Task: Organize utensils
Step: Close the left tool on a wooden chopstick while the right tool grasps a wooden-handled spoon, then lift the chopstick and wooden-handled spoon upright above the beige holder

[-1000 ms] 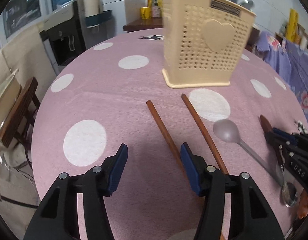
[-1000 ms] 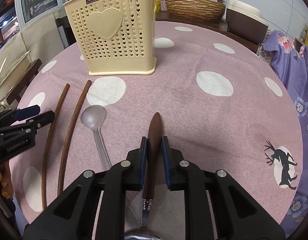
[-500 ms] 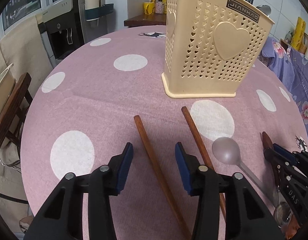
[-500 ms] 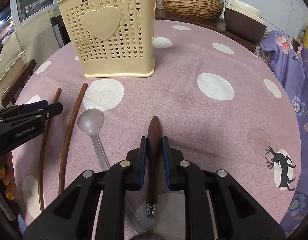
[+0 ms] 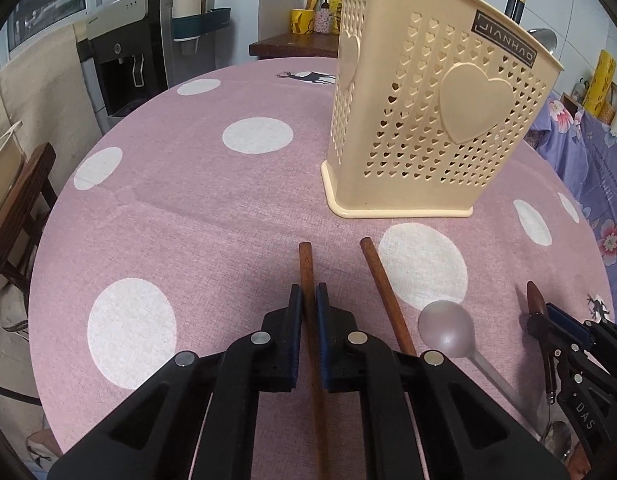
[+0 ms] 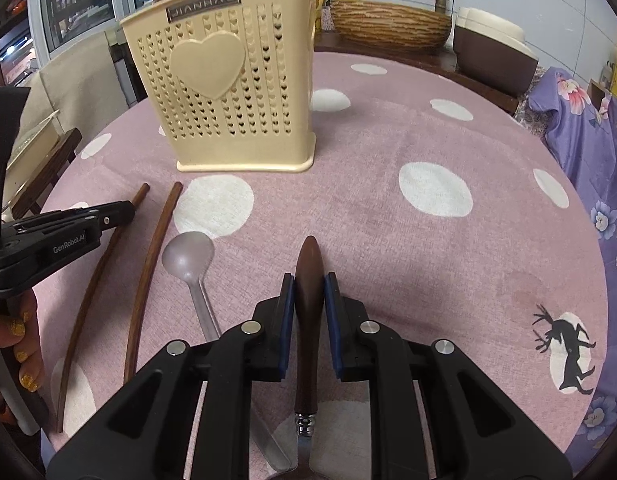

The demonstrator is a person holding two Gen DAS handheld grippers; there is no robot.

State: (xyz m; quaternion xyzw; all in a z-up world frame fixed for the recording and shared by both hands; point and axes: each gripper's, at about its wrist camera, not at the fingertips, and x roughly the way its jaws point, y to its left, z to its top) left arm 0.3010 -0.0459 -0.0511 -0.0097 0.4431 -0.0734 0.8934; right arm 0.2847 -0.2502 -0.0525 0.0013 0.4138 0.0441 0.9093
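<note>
At 6 o'clock of the cream perforated plastic utensil holder [image 5: 436, 120], left gripper [image 5: 307, 312] pinches a long brown wooden chopstick [image 5: 305, 268] near its tip; the long overhang could swing or slip on lift. Right gripper [image 6: 309, 296] clamps the dark wooden-handled utensil [image 6: 308, 280] mid-handle; its hidden metal end could snag the 12 o'clock holder rim.

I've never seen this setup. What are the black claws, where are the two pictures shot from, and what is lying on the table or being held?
No robot here: a person holds a pair of tongs in each hand, each with a camera looking along its fingers. The left tongs are shut on one wooden chopstick. The right tongs are shut on a brown-handled utensil. On the pink dotted tablecloth lie a second chopstick and a grey spoon; behind stands a cream utensil basket.
</note>
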